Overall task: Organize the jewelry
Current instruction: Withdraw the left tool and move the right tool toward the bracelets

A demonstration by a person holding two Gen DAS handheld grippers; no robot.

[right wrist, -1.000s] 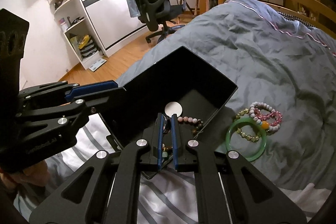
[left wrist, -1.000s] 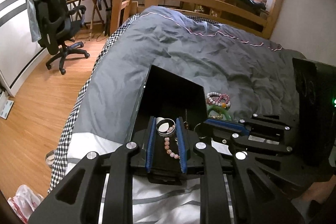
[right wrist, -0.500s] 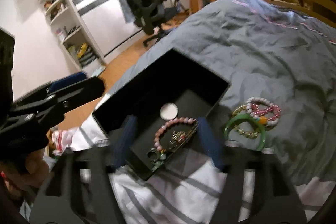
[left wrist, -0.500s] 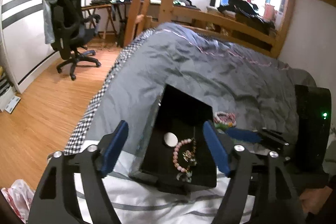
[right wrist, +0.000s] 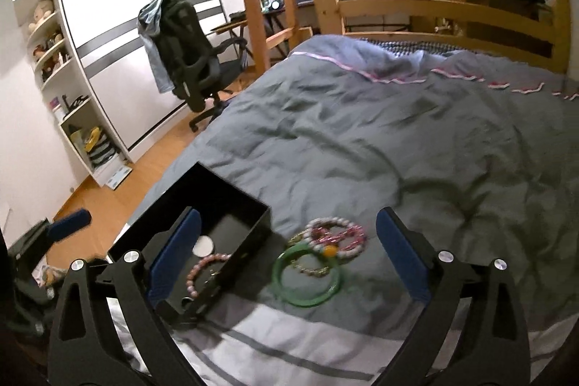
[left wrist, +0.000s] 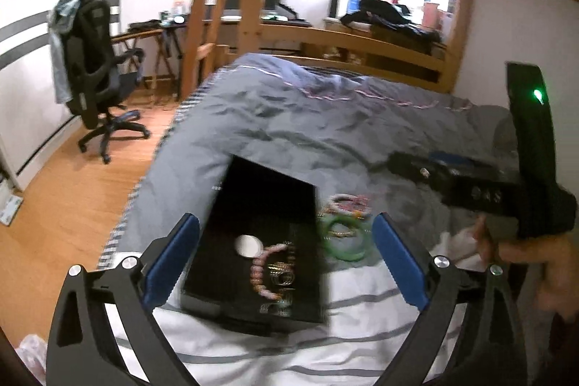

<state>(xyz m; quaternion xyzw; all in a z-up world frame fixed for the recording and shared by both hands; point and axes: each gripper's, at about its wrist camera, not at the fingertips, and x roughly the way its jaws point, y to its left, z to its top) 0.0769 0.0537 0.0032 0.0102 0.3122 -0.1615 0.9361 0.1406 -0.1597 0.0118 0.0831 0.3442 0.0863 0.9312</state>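
Left tongs (left wrist: 286, 263): now wide, empty, backed off the black box (left wrist: 260, 241).
Right tongs (right wrist: 286, 259): released too, wide.
Pink bead bracelet (left wrist: 262, 268): dropped inside box.
Next: green bangle (right wrist: 307, 279), on the bed at box's 3 o'clock.

Bright window daylight, motion blur, fisheye-warped edges.

The left wrist view is taken from above the bed's (left wrist: 325, 132) foot, facing along the quilt toward the wooden frame, with the black box (left wrist: 260, 241) close below. The right wrist view is set further right, angled likewise. The box (right wrist: 217, 230), the green bangle (right wrist: 307, 281) and the office chair (right wrist: 188, 53) are shared by both.
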